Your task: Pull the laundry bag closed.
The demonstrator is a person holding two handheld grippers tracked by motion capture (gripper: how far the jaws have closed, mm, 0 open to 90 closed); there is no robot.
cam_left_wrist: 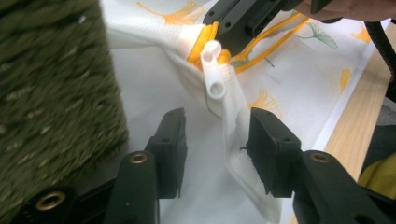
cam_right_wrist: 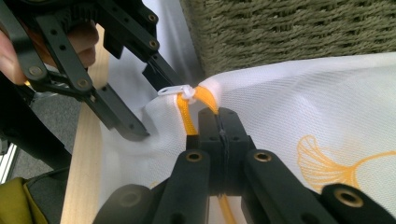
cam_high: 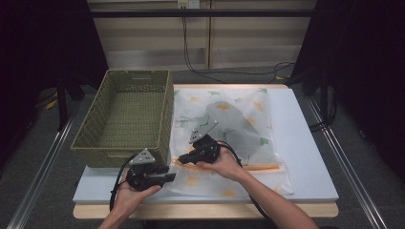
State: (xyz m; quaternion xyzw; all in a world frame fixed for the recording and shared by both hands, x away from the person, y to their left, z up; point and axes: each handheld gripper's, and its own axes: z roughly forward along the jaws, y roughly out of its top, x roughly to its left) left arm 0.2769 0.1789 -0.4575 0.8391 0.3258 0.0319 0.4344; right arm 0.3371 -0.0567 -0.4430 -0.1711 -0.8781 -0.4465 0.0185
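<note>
- A green woven basket (cam_high: 125, 119) stands at the far left of the pale table mat (cam_high: 305, 157), its right wall just beside the bag's left edge.
- The left gripper (cam_high: 165, 178) sits at the near left, below the basket's near right corner, aimed rightward at the bag's near left corner. In the left gripper view its jaws stand apart with a fold of white mesh between them; the right-hand pad (cam_left_wrist: 268, 149) touches the cloth, the other is clear of it. I read that as a loose, open stance, not a grip.
- The white zipper pull (cam_left_wrist: 213, 70) stands just beyond those open jaws, at the left end of the zipper, its long axis running away from the gripper.
- The mesh zip bag (cam_high: 229, 138), white with orange and green leaf prints and a grey item inside, lies flat mid-mat. Its orange zipper (cam_high: 258, 167) runs left to right along the near edge.
- The right gripper (cam_high: 184, 159) reaches leftward across the bag's near left corner, clamped shut on the orange zipper tape (cam_right_wrist: 189, 121) just behind the pull (cam_right_wrist: 175, 90).
- Judgement: the pull lies between the two tools, nearer the left one's open jaws, so the left hand looks placed to take it while the right anchors the tape; any sliding would run rightward along the zipper's length.
</note>
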